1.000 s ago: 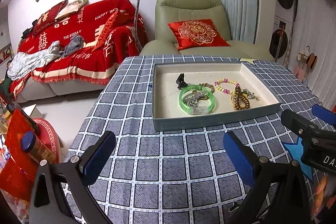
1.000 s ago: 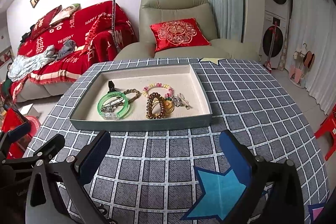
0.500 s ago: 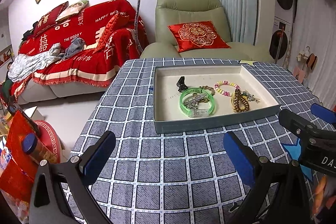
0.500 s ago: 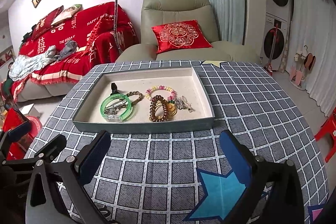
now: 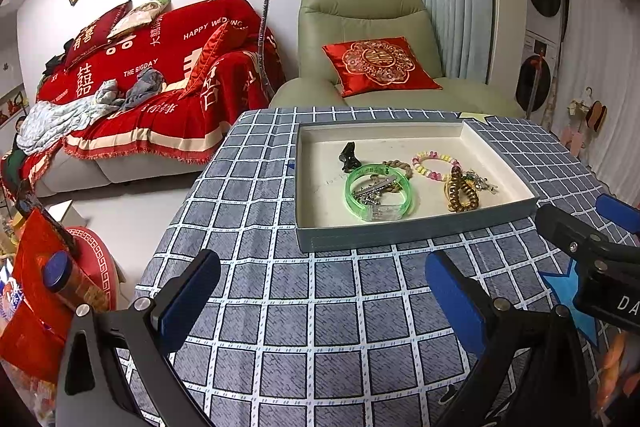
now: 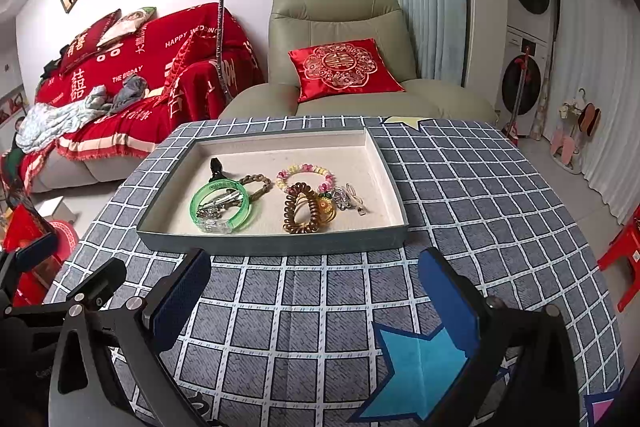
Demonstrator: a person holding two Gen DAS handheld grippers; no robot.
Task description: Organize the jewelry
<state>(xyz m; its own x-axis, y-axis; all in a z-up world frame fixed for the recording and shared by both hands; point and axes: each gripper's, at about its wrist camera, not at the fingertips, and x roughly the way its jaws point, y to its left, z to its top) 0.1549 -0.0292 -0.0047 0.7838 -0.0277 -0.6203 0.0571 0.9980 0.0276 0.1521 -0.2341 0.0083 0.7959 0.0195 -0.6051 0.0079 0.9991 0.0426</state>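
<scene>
Jewelry [image 6: 276, 197] is lying bunched toward the near edge of the tray [image 6: 272, 245], straight ahead of both grippers. The right gripper [image 6: 316, 301] is hovering nearer, jaws apart and empty; the left gripper [image 5: 322, 297] likewise. The tray's long axis is running crosswise. Only the right view is showing the silver clip [image 6: 352, 201] clearly.

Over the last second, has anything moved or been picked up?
Both grippers have pulled back a little: the grey flat tray sits slightly farther off in both wrist views. Nothing was grasped or released. The left gripper and right gripper stay open and empty; the green translucent bangle and brown coiled hair tie lie unmoved in the tray.
</scene>
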